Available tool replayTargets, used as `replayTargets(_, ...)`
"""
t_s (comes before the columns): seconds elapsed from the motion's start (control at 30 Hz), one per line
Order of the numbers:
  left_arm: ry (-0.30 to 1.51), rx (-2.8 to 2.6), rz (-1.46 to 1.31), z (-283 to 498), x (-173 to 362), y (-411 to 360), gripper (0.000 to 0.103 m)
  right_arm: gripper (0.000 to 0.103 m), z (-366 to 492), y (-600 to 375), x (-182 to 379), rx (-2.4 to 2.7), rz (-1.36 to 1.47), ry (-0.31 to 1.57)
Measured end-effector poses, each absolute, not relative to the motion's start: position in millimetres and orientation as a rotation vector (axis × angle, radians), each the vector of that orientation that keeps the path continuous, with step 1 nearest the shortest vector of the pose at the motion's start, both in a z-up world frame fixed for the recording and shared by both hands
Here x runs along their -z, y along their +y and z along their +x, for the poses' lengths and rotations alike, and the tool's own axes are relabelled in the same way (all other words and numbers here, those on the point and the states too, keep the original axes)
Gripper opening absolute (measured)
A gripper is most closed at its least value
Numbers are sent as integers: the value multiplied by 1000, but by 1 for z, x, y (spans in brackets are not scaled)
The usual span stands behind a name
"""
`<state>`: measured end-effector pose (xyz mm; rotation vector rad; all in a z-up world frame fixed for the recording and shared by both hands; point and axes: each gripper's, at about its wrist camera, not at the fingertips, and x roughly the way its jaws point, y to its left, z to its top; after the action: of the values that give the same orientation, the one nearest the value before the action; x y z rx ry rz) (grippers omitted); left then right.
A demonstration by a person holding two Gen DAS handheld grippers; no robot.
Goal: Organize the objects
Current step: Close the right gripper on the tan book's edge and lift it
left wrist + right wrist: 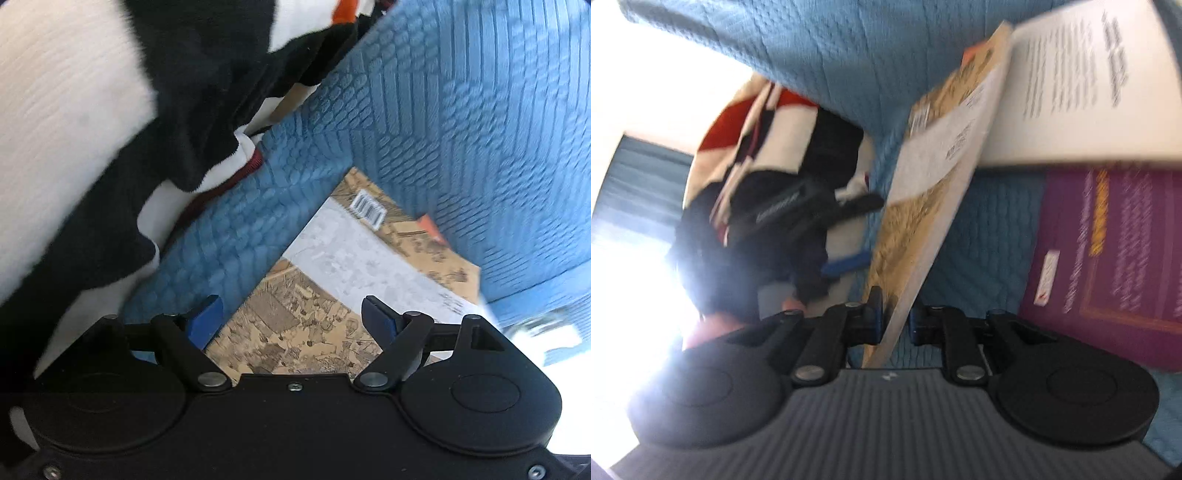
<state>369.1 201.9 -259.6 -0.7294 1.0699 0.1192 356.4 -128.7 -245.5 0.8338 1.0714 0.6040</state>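
Right gripper [895, 319] was clamped on the bottom edge of a paperback book [923, 206], blue pads squeezing the thin cover edge w/ the book tilted up on edge above the blue quilted bedspread [849, 55]. No earlier view to compare, so just the grip as it looked. Cover was matte tan w/ a dense sketchy old-map-style print and a pale grey band across it, plus a barcode; small orange bit at the far corner.

Left gripper [293, 314] was spread wide, nothing between its pads, hovering over that same book [332, 280] w/ the cover showing in the gap. Can't tell if the pads touched it.

Bedspread fabric had a puffy scale/rib stitched texture, soft looking. On it near the right side lay a purple book [1108, 266], flat, glossy cover w/ orange lettering, too blurry to read. An open white page w/ printed text [1082, 85] sat above that, rel. to the tan book unclear.

Fuzzy black/white/red-orange fleece blanket [110, 129] bunched up along the left edge of the bedspread, touching it. Both views pretty motion-blurred.
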Motion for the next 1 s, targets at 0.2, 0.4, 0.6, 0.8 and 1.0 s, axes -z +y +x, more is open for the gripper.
replayTargets(0.2, 1038, -96, -933, 351, 267, 223, 85, 14, 356, -162, 229, -533, 834, 1009)
replayTargets(0.4, 1087, -51, -986, 346, 282, 217, 85, 13, 349, -186, 214, -552, 923, 957)
replayTargets(0.6, 1119, 46, -1150, 329, 295, 208, 85, 13, 346, -187, 203, -610, 994, 925)
replayTargets(0.8, 1079, 69, -1303, 315, 299, 200, 58, 13, 344, -188, 199, -581, 906, 982)
replayTargets(1.0, 1055, -8, -1123, 294, 276, 185, 26, 16, 335, -194, 191, -486, 763, 1035)
